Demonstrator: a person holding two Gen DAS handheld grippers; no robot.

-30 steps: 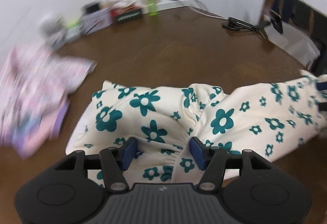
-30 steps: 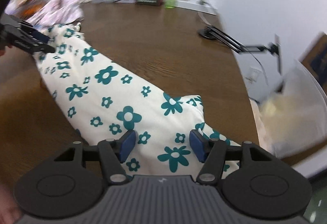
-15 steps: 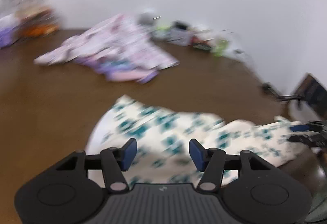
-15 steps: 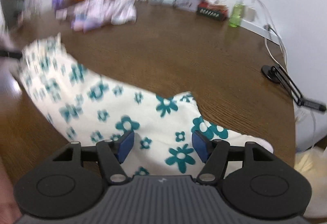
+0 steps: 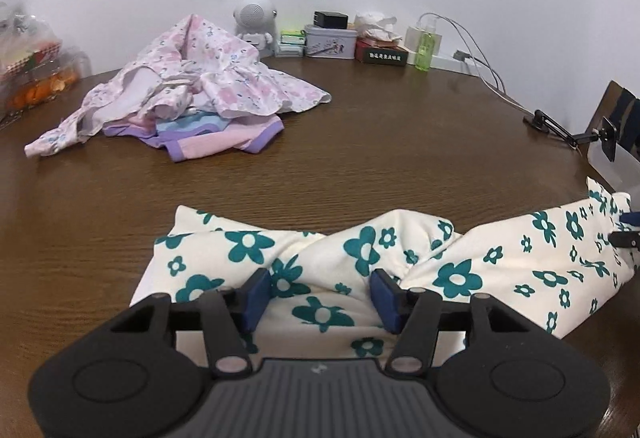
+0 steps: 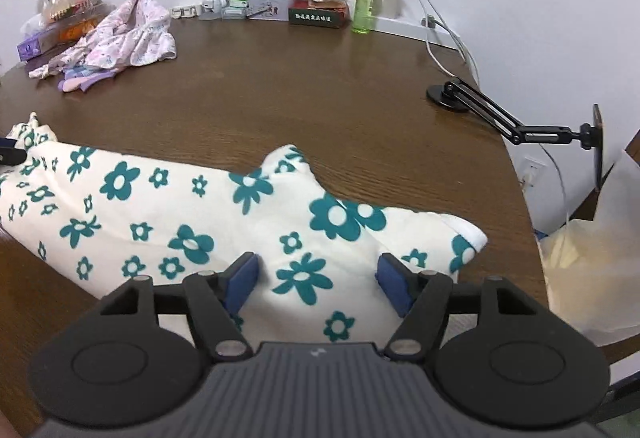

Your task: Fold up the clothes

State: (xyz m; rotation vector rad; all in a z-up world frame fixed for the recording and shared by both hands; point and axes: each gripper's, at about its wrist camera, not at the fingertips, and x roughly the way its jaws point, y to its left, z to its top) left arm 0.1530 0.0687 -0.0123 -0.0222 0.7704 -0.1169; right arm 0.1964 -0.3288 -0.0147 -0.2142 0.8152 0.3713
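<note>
A cream garment with teal flowers [image 5: 360, 258] lies bunched across the near side of the brown table [image 5: 360, 142]. My left gripper [image 5: 320, 298] stands open just above its left end, with the cloth under and between the blue pads. At the garment's other end [image 6: 248, 222] my right gripper [image 6: 318, 286] is open as well, with the fabric spread below it. Each gripper shows at the edge of the other's view: the right gripper [image 5: 626, 234] and the left gripper [image 6: 10, 154].
A heap of pink and purple clothes [image 5: 180, 98] lies at the back left. Along the wall stand a white speaker figure [image 5: 256, 22], a tin box [image 5: 330, 42], a green bottle [image 6: 362, 12] and cables. A black holder arm [image 6: 500, 118] sits at the right edge, beside a white bag [image 6: 588, 258].
Both views have swung towards the back of the table and steadied. The flowered garment now lies stretched between the two grippers. Both grippers have stayed open.
</note>
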